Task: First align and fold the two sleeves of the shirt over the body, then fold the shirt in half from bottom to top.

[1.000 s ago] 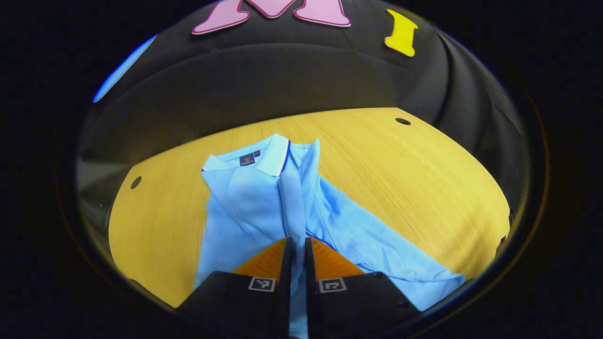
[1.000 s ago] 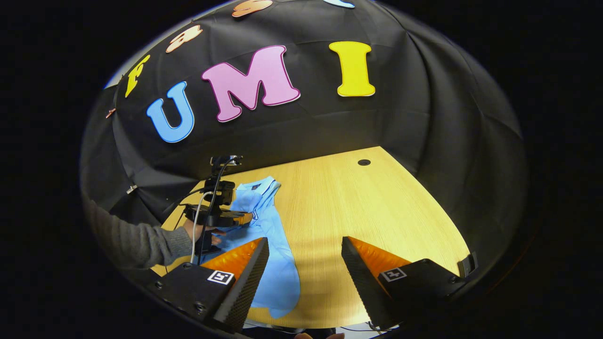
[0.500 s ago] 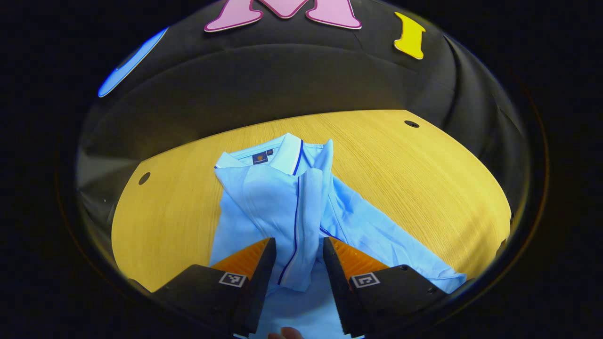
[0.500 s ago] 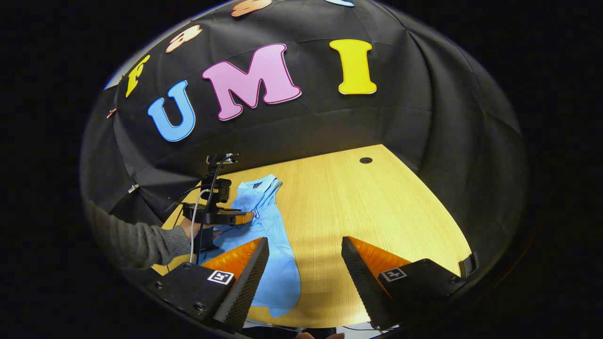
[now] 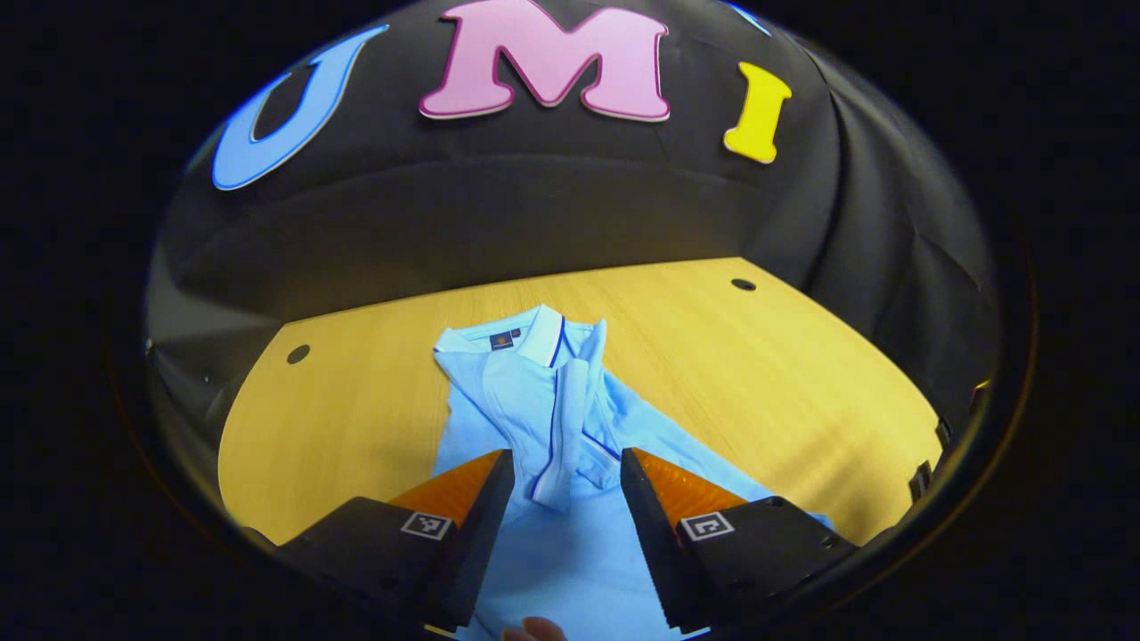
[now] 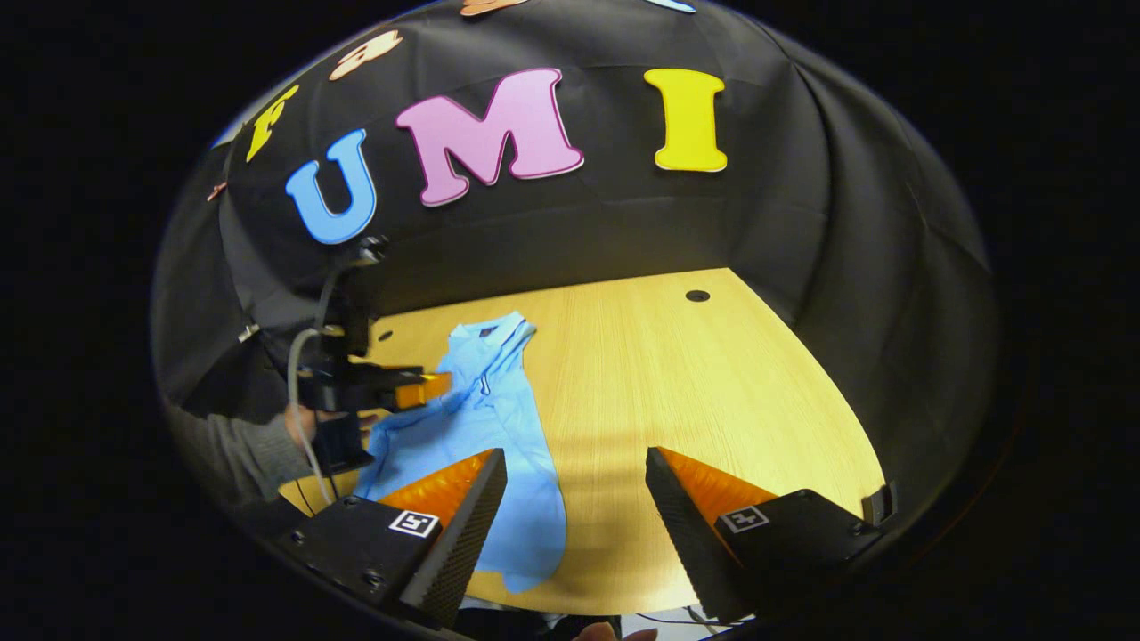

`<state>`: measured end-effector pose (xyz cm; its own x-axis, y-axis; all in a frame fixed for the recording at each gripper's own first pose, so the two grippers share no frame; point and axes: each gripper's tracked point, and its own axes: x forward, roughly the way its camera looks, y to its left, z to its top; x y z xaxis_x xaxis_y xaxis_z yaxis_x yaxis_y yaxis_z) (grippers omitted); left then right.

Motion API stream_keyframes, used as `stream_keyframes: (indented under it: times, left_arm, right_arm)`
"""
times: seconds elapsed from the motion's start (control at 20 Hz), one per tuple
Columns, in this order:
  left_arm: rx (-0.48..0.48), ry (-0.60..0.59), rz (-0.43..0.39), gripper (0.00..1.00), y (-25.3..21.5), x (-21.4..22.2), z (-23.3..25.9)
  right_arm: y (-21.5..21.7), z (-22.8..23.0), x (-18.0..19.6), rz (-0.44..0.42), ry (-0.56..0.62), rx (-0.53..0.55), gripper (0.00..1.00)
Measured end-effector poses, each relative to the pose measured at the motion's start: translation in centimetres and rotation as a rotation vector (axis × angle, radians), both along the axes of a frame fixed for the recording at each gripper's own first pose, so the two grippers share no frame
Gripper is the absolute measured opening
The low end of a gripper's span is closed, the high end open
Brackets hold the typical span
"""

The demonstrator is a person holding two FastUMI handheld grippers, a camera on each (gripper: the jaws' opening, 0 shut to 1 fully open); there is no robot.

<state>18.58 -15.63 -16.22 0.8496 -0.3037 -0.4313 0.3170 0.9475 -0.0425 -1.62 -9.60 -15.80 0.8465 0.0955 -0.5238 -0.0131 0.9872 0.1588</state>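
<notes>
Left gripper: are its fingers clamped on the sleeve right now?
No. In the left gripper view the left gripper is open, its fingers apart either side of the folded sleeve lying on the shirt.

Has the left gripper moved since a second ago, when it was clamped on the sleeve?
Yes. The left gripper has opened, let go of the sleeve and pulled up and back from the shirt; the table looks farther off.

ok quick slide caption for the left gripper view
Open left gripper poised above a light blue shirt on the wooden table, one sleeve folded over its body.

shirt [image 5: 570, 534] hem cut off below
</notes>
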Motion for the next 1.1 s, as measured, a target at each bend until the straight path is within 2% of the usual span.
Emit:
stream_keyframes:
  times: [0.15, 0.4, 0.6, 0.75, 0.85, 1.1]
  left_arm:
    - [-0.059, 0.027, 0.003, 0.78, 2.0, -6.3, 0.3]
    - [-0.023, 0.098, 0.061, 0.8, 6.9, -16.7, -2.2]
    - [-0.041, 0.204, 0.086, 0.81, 8.4, -23.4, -5.7]
    - [-0.122, 0.302, 0.133, 0.82, 8.6, -25.5, -8.7]
    - [-0.14, 0.329, 0.152, 0.82, 8.6, -25.7, -9.7]
    - [-0.058, 0.346, 0.2, 0.81, 10.5, -25.6, -11.6]
  right_arm:
    - [1.0, -2.4, -1.9, 0.033, 0.076, -0.023, 0.98]
    - [4.0, -6.5, -5.1, 0.125, 0.182, -0.075, 0.98]
    - [7.0, -9.3, -6.7, 0.202, 0.242, -0.1, 0.98]
    - [8.2, -11.1, -7.4, 0.214, 0.295, -0.08, 0.98]
    - [8.1, -12.2, -7.4, 0.204, 0.318, -0.092, 0.98]
    - [7.8, -14.2, -7.6, 0.205, 0.36, -0.137, 0.98]
